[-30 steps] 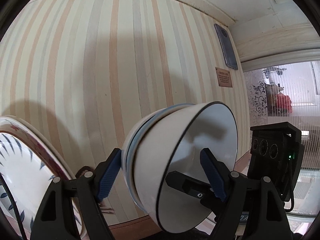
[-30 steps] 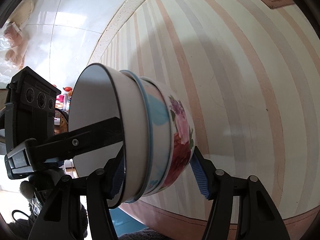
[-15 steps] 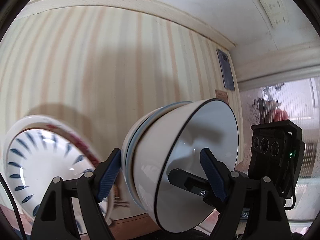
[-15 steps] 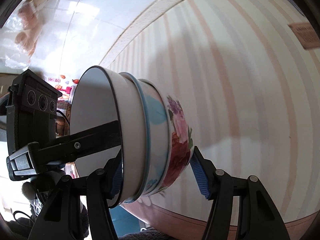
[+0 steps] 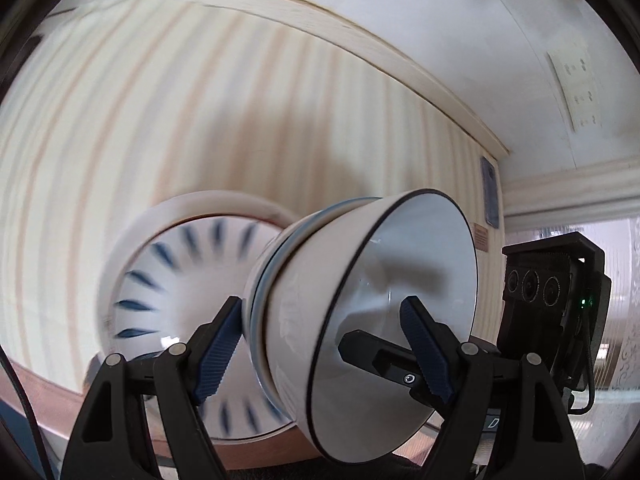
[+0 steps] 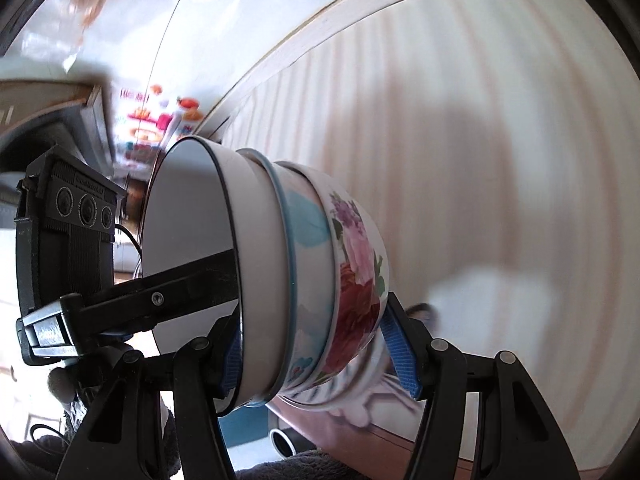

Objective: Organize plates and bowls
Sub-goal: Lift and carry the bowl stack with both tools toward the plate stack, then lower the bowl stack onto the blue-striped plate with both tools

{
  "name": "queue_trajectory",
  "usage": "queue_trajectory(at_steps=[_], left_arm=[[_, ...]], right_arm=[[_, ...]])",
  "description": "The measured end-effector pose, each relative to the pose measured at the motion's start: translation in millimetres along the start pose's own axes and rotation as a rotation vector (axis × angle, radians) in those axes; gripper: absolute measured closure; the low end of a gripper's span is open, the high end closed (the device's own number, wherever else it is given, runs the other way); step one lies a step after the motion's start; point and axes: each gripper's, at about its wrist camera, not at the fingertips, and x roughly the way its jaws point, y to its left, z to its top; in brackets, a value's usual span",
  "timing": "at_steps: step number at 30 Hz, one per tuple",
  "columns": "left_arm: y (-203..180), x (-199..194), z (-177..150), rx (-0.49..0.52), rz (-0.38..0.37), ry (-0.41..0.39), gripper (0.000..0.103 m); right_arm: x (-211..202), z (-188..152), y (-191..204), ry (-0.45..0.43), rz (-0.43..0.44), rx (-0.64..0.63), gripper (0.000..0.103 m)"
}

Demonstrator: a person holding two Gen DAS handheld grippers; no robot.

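Left wrist view, left to right: the patterned plate (image 5: 172,304), which sat at the far lower-left edge a second ago, now lies lower centre-left, just behind the stack of bowls (image 5: 360,320). Left gripper (image 5: 326,344) and right gripper (image 6: 316,360) both pinch that stack by its rims, tilted sideways. Judgement: the stack is nearing the plate.

Both wrist fisheyes are looking close-up along their fingers from opposite sides, sharing the nested stack of white ceramic bowls (image 5: 360,300) (image 6: 280,280) and the striped beige tabletop (image 5: 160,120) (image 6: 480,120).
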Motion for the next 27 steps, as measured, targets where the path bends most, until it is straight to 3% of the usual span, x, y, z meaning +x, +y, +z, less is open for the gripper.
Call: queue_trajectory(at_steps=[13, 27], left_arm=[[59.7, -0.8, -10.3, -0.08, 0.021, 0.006, 0.025], [58.8, -7.0, -12.5, -0.014, 0.034, 0.01, 0.025]], right_arm=[[79.1, -13.4, 39.8, 0.101, -0.002, -0.056, 0.04], [87.5, -11.5, 46.8, 0.092, -0.027, -0.029, 0.04]])
